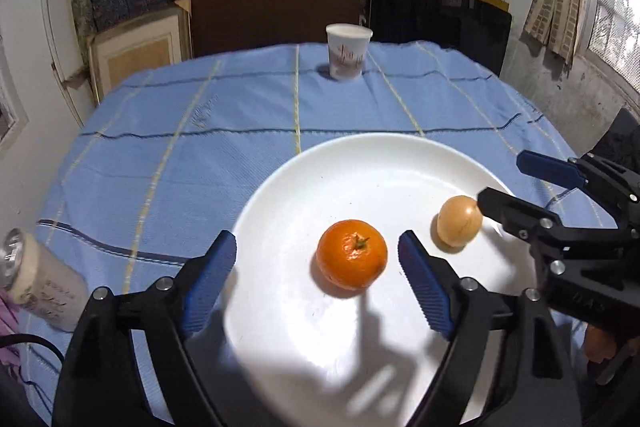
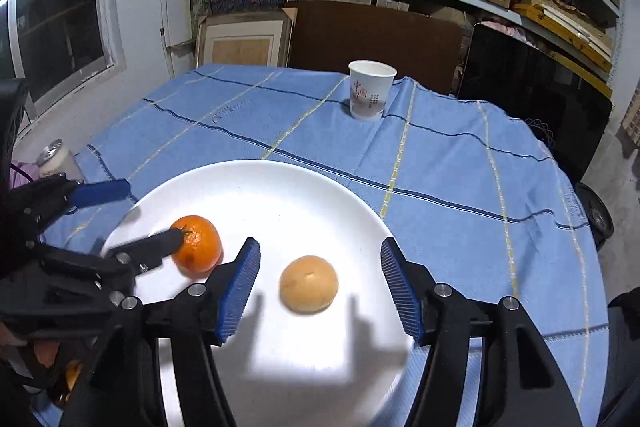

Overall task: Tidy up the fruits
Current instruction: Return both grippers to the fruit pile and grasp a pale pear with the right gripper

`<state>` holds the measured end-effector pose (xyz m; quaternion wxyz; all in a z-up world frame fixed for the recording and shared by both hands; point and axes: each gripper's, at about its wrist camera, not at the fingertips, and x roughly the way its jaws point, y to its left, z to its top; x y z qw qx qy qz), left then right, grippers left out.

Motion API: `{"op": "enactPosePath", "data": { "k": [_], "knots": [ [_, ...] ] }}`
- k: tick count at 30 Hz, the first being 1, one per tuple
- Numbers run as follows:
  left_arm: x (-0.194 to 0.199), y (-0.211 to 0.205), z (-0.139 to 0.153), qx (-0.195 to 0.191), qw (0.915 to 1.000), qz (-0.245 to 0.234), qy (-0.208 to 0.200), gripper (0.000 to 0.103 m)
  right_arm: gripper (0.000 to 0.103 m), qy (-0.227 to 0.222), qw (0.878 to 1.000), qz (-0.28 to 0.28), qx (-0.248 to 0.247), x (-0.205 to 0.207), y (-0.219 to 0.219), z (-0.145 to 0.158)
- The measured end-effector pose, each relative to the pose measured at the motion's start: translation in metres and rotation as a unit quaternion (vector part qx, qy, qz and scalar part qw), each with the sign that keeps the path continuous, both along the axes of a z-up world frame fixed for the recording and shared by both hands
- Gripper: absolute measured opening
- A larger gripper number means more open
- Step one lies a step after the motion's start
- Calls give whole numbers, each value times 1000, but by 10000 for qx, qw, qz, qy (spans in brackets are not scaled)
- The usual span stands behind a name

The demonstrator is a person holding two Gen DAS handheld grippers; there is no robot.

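White glazed ceramic, the round plate (image 1: 360, 163) lies on the blue checked tablecloth (image 1: 180, 147) near its front edge, carrying a round orange mandarin with a green stem stub (image 1: 352, 254) and, just beside it but apart, a small tan smooth-skinned fruit (image 1: 459, 221). Both the left gripper (image 1: 316, 281) and the right gripper (image 2: 318, 285) hover spread wide and empty, the left about the mandarin, the right about the tan fruit. Each fruit looks light, rounded and apt to roll on the slick glaze; the mandarin's skin is probably soft, so a gentle squeeze across its widest girth seems wisest. A white paper cup (image 2: 370, 95) stands near the far edge
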<state>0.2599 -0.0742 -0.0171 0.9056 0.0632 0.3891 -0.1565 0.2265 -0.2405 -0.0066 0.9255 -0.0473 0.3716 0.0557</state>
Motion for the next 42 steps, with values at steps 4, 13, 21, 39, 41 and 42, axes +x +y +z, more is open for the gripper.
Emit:
{"op": "enactPosePath", "data": {
  "k": [4, 13, 21, 39, 41, 42],
  "knots": [
    [-50, 19, 17, -78, 9999, -82, -97, 86, 68, -130, 9998, 41, 163, -58, -6, 18],
    [-176, 60, -4, -97, 9996, -266, -62, 88, 77, -198, 9982, -12, 571, -209, -1, -4],
    [-235, 87, -32, -201, 9996, -104, 195, 88, 77, 99, 9967, 69, 808, -255, 19, -38],
    [-260, 88, -46, -88, 9996, 33, 279, 88, 77, 39, 9975, 551, 436, -283, 71, -41],
    [-260, 87, -46, -65, 9996, 63, 277, 88, 77, 80, 9979, 513, 396, -280, 73, -45],
    [-260, 87, -46, -58, 9996, 71, 278, 88, 76, 107, 9979, 506, 387, -279, 74, -47]
  ]
}}
